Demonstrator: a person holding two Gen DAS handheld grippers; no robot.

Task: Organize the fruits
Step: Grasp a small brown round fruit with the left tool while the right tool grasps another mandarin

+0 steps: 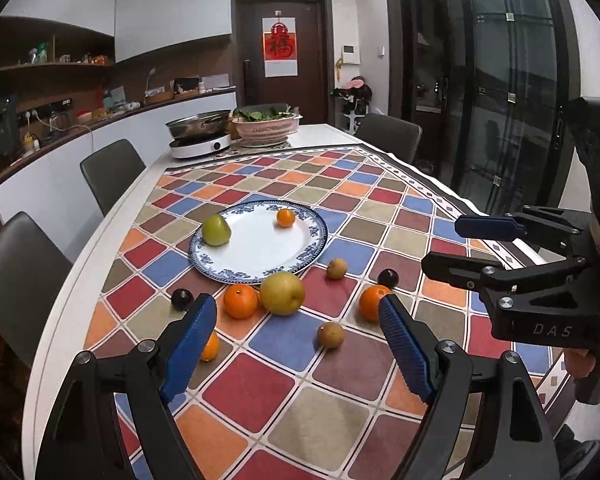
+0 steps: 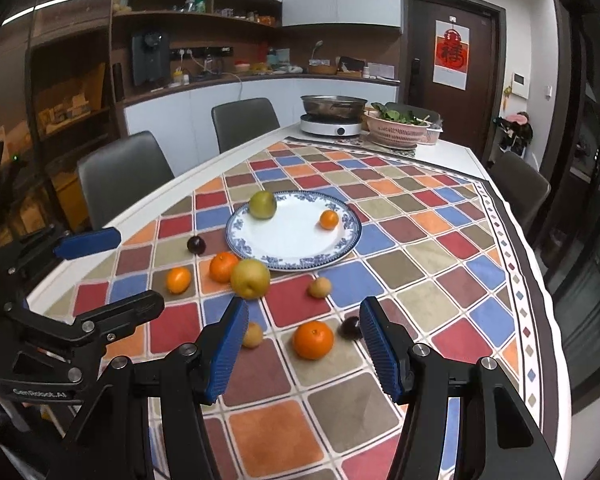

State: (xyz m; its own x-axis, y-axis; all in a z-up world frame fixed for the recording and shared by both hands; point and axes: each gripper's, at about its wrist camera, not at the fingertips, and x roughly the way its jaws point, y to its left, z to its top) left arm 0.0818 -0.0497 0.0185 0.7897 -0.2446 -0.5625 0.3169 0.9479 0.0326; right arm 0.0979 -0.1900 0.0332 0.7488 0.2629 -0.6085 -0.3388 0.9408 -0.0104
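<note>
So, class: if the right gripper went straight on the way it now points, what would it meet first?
Most likely the orange, which lies on the cloth between the open fingers of the right gripper. Depth is unclear, so it could pass over the orange.

Plate mid-frame for you, apple on its left rim, small orange on its far side, pear touching an orange just below the plate, cooker upper centre behind.

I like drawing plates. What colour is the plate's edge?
The plate is white with a blue flower-patterned rim, clearest in the right wrist view.
</note>
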